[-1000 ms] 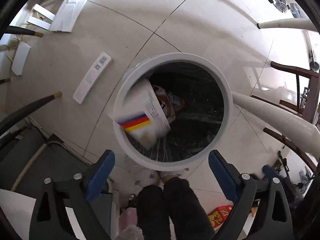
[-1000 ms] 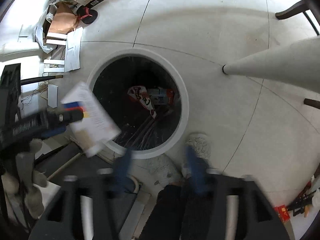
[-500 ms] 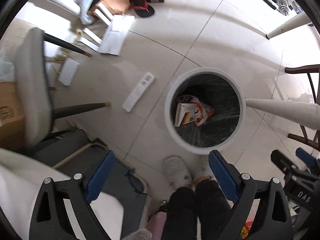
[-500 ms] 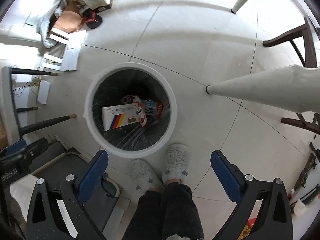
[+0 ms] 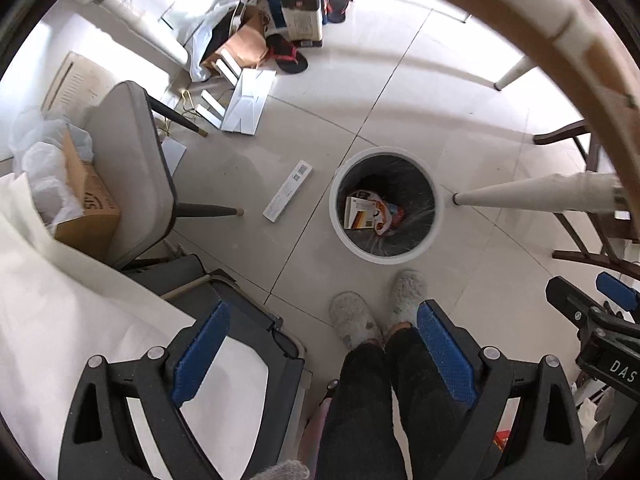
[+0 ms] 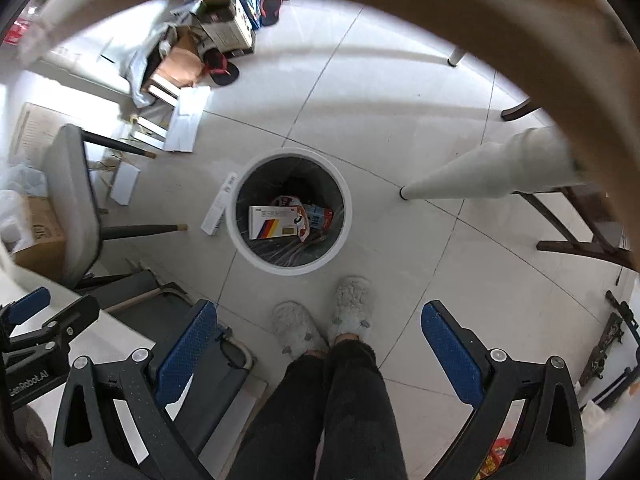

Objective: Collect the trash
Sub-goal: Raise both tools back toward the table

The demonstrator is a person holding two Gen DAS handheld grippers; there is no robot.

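Observation:
A white round trash bin (image 5: 335,216) with a black liner stands on the tiled floor, also in the right wrist view (image 6: 344,236). Inside lie a white box with red, yellow and blue stripes (image 6: 274,222) (image 5: 360,218) and crumpled snack wrappers (image 6: 316,216). My left gripper (image 5: 322,354) is open and empty, high above the floor. My right gripper (image 6: 316,354) is open and empty, also high above the bin. A long white flat box (image 5: 288,191) lies on the floor left of the bin (image 6: 219,210).
The person's slippered feet (image 6: 320,320) stand just in front of the bin. A grey chair (image 5: 132,168) with a cardboard box (image 5: 86,204) is at left. A white table leg (image 6: 480,176) and the table edge (image 6: 440,8) are at right and above. Cartons, papers and a sandal (image 5: 286,58) clutter the far floor.
The striped box dropped from the left gripper into the bin. Both grippers rose well above the bin and stay open; the table edge came into view.

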